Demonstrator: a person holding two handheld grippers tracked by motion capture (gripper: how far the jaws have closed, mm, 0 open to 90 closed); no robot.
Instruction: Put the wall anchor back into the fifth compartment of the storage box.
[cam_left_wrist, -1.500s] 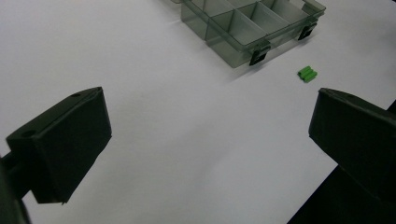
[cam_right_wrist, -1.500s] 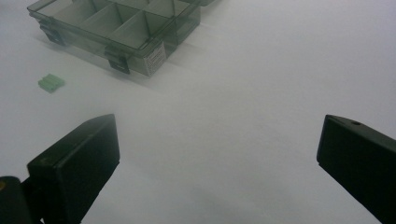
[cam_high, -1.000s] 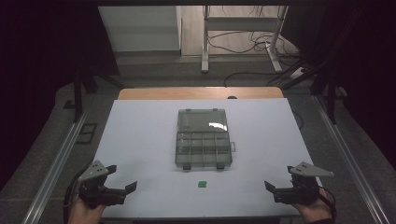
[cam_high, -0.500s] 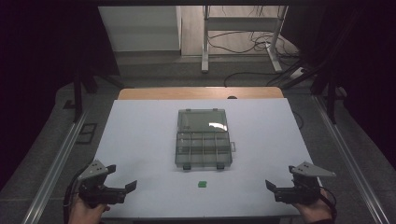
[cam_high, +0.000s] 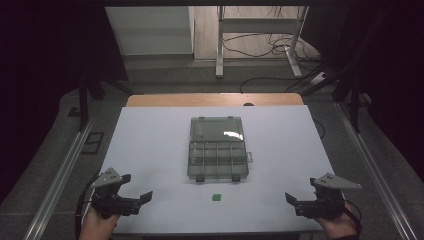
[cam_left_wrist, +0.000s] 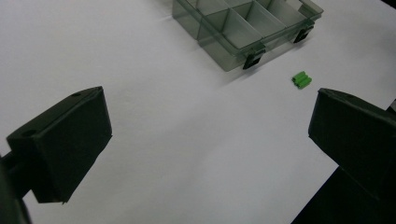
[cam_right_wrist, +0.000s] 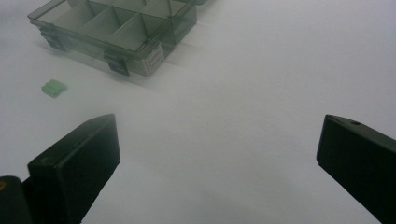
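Both your claws gape empty — left claw (cam_high: 145, 196), right claw (cam_high: 290, 199) — low over the bench (cam_high: 150, 150), flanking the green block (cam_high: 216, 197) before the compartment box (cam_high: 218, 155).

High view: above near edge, facing forward and down over whole table (cam_high: 150, 150). Gripper views: low, close to surface, angled inward from either side. All share compartment box (cam_high: 218, 155) and green piece (cam_high: 216, 197).

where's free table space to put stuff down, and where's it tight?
Free: the wide strips left and right of the box, and the near edge between the left tool and the right tool, apart from the green piece. Tight: the narrow gap between the green piece and the box's latches.
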